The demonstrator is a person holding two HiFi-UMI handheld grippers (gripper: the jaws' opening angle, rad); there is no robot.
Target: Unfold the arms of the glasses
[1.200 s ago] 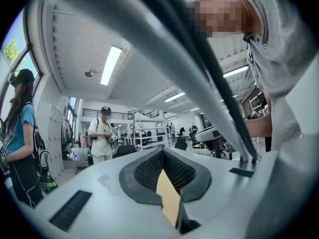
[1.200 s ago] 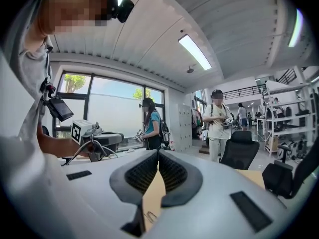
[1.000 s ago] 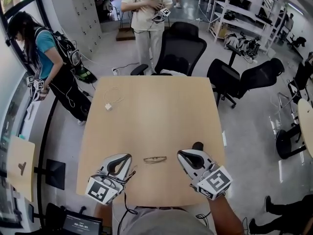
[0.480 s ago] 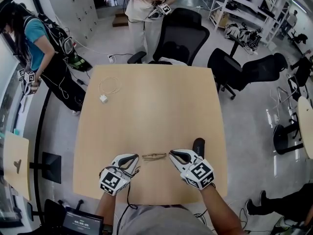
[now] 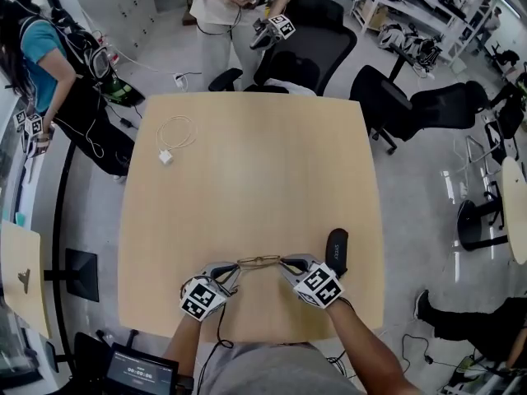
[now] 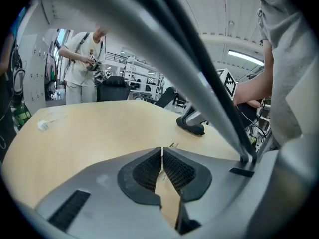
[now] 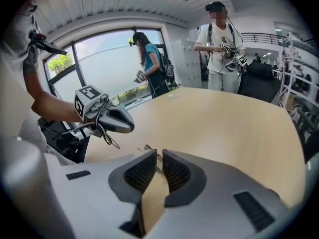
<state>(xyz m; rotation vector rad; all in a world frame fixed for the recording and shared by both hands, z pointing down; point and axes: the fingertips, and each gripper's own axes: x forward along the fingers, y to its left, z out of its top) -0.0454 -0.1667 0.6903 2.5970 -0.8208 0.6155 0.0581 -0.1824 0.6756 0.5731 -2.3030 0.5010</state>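
Two grippers: left gripper (image 5: 233, 270) and right gripper (image 5: 286, 263) face each other tip to tip at the near edge of the table (image 5: 247, 179).
Glasses, place: glasses (image 5: 259, 262) lie on the table between the two sets of tips, one end at each.
Glasses, axis: long axis runs left to right, along the near edge. Which way the lenses face cannot be told.
Left gripper, state: pads all but touching, clamped on the thin metal end of the glasses (image 6: 172, 146).
Right gripper, state: pads drawn to a narrow slit with the frame wire (image 7: 147, 147) in it; gripping.
Near obstacle: black case (image 5: 336, 251) just beside the right gripper, on its outer side.
Far items: white cable (image 5: 167, 151) at the far left of the table, well apart.
Around: chairs (image 5: 305, 48) beyond the far edge. Two people (image 5: 49, 56) stand off the table.
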